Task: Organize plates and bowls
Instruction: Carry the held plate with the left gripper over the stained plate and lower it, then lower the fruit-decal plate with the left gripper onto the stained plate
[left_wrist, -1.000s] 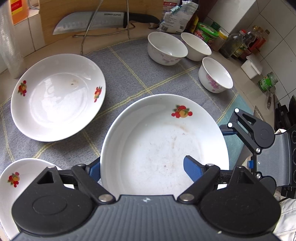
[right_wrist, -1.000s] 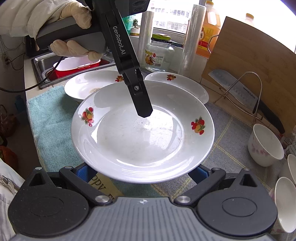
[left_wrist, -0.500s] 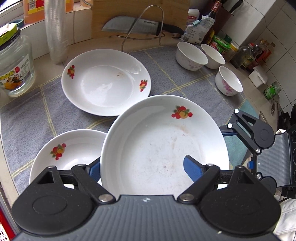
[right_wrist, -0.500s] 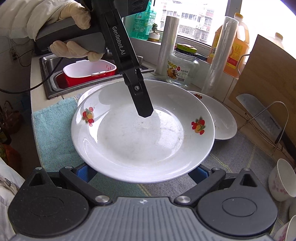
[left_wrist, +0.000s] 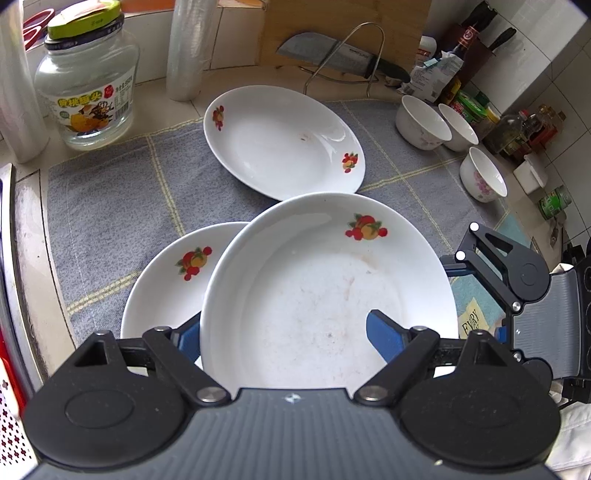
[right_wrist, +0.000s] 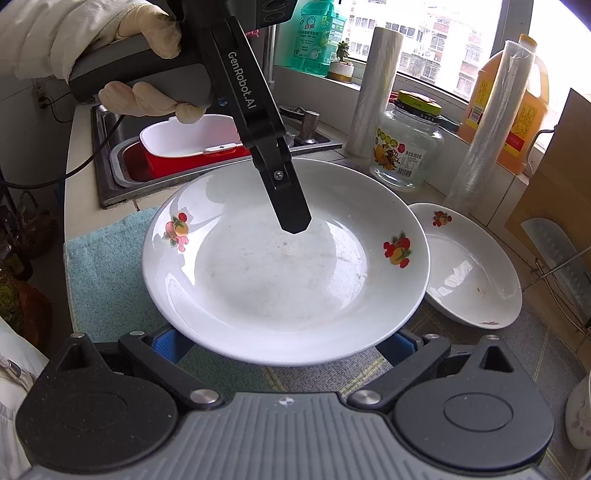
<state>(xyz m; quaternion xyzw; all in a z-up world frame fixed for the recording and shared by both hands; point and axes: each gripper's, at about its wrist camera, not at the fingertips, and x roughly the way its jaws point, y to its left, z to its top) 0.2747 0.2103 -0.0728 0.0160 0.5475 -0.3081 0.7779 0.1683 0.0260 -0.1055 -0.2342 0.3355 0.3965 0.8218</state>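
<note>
While both claws grip one fruit-printed plate (left_wrist: 325, 295) between them, the left claw (left_wrist: 284, 332) is clamped over its rim, one finger (right_wrist: 291, 206) inside, "GenRobot.AI" written on the arm; the right claw (right_wrist: 284, 339) clamps the opposite rim. Just left of the left claw lies a second plate (left_wrist: 166, 288)

The left gripper (left_wrist: 284, 332) points steeply down, and its two blue fingers (left_wrist: 384, 332) pinch the rim of a plate (left_wrist: 325, 295), one finger above and one below. A gloved hand (right_wrist: 147, 99) in a pale sleeve (right_wrist: 48, 33) holds its handle. The right gripper (right_wrist: 284, 343) points down too, its fingers (right_wrist: 170, 341) under the same plate's near edge.
</note>
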